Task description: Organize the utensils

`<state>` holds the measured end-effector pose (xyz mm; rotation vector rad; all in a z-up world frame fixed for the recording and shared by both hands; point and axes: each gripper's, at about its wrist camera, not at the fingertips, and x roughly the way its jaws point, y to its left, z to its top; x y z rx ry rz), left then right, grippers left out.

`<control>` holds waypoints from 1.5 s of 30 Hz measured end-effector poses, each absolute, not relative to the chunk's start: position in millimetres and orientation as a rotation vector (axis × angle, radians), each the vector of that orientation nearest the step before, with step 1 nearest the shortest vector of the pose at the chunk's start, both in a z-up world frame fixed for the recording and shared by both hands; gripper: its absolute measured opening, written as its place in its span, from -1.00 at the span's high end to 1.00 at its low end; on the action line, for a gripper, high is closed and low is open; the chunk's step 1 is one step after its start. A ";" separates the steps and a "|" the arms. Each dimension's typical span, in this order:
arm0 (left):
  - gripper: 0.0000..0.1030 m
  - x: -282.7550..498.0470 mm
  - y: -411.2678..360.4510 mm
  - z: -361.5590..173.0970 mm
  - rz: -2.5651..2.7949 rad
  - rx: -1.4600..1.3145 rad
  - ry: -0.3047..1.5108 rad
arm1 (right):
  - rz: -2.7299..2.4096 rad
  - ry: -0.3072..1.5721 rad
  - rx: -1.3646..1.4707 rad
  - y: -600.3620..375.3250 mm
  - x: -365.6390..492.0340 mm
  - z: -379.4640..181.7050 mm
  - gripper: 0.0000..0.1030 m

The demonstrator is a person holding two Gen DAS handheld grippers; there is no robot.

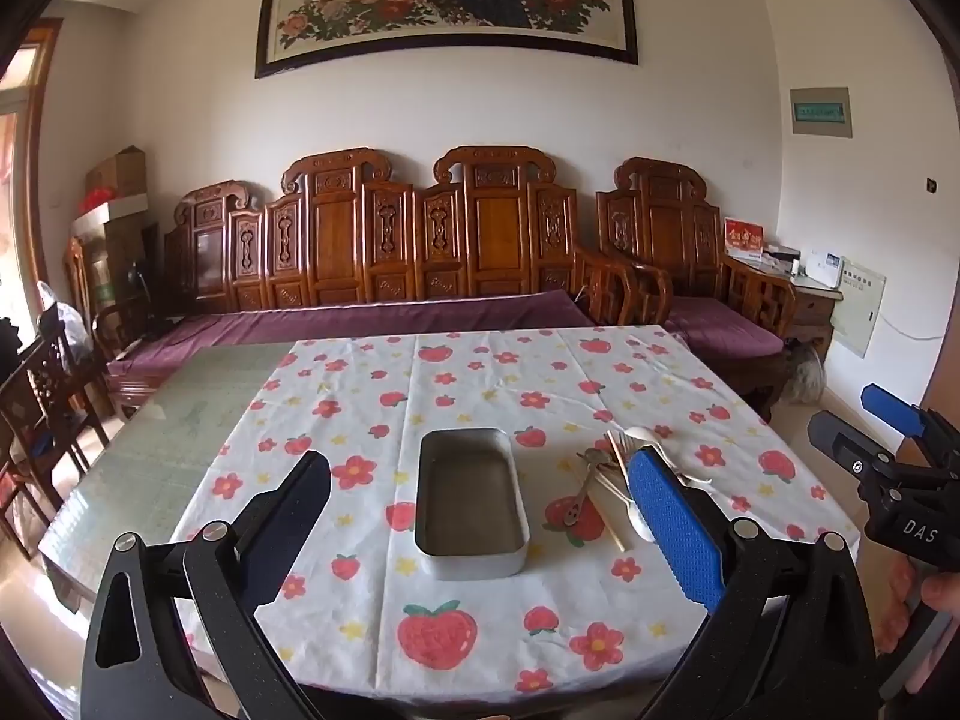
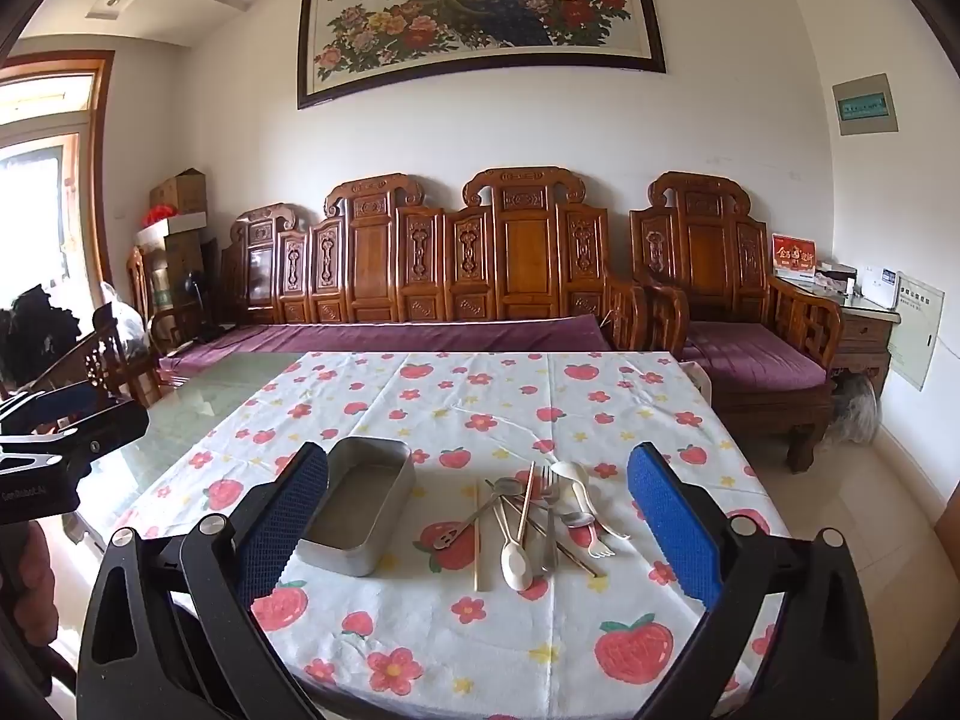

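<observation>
Utensils (image 2: pixel 534 522) lie in a crossed heap on the tablecloth (image 2: pixel 480 648), just right of the empty metal tin (image 2: pixel 360 510). The left gripper (image 1: pixel 480 516) hangs wide open over the tin; the right gripper (image 2: pixel 480 516) hangs wide open before the heap. Thin, stiff, light and probably slippery, they are best pinched mid-handle, topmost first, starting with the white spoon (image 2: pixel 515 558).

Matt metal tin (image 2: pixel 360 510), printed cloth tablecloth (image 2: pixel 480 408), glossy cream plastic spoon (image 2: pixel 516 564), carved polished wood bench (image 2: pixel 432 258)
</observation>
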<state>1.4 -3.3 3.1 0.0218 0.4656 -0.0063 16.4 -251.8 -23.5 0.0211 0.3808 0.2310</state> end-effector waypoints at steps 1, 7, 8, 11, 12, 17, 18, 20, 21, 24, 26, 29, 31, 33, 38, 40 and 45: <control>-0.88 1.2 -3.2 2.9 -0.007 0.021 0.465 | 0.230 0.380 0.022 -252.0 16.2 -23.4 -0.95; -0.88 0.1 -2.4 2.7 -0.007 0.019 0.462 | 0.231 0.380 0.023 -252.2 15.5 -23.2 -0.95; -0.88 0.0 -2.6 2.7 -0.008 0.019 0.462 | 0.231 0.380 0.022 -252.0 15.6 -23.2 -0.95; -0.88 0.7 -4.6 2.8 -0.007 0.020 0.463 | 0.231 0.380 0.024 -252.4 15.6 -23.0 -0.95; -0.88 0.4 -4.0 2.8 -0.008 0.018 0.462 | 0.231 0.380 0.024 -252.4 15.4 -22.9 -0.95; -0.88 0.0 -3.7 2.3 -0.009 0.017 0.462 | 0.231 0.380 0.023 -252.5 15.4 -22.7 -0.95; -0.88 0.3 -4.3 2.4 -0.010 0.017 0.461 | 0.231 0.380 0.024 -252.7 15.2 -22.6 -0.95; -0.88 0.3 -5.0 2.2 -0.010 0.016 0.461 | 0.231 0.379 0.025 -252.7 15.2 -22.5 -0.95; -0.88 0.8 -5.8 2.2 -0.010 0.016 0.462 | 0.231 0.379 0.024 -252.8 15.1 -22.6 -0.95; -0.88 0.6 -5.7 1.9 -0.008 0.017 0.462 | 0.231 0.379 0.024 -252.5 15.1 -22.6 -0.95; -0.88 -0.3 -6.9 3.4 -0.009 0.016 0.462 | 0.231 0.379 0.024 -252.5 15.0 -22.6 -0.95; -0.88 -0.3 -7.6 0.5 -0.010 0.014 0.463 | 0.231 0.380 0.024 -252.4 15.3 -22.9 -0.95; -0.88 -0.1 -8.0 0.4 -0.010 0.015 0.463 | 0.230 0.378 0.025 -252.6 15.2 -23.0 -0.95; -0.88 -0.1 -7.4 0.5 -0.010 0.015 0.464 | 0.231 0.380 0.026 -252.7 15.4 -23.2 -0.95; -0.88 0.9 -9.5 -1.7 -0.009 0.013 0.467 | 0.231 0.380 0.025 -252.7 15.9 -23.8 -0.95; -0.88 -0.1 -8.1 -6.8 -0.011 0.012 0.468 | 0.231 0.379 0.025 -253.0 16.1 -23.7 -0.95; -0.88 -0.8 -7.1 -12.5 -0.011 0.010 0.470 | 0.231 0.380 0.026 -253.6 16.8 -23.5 -0.95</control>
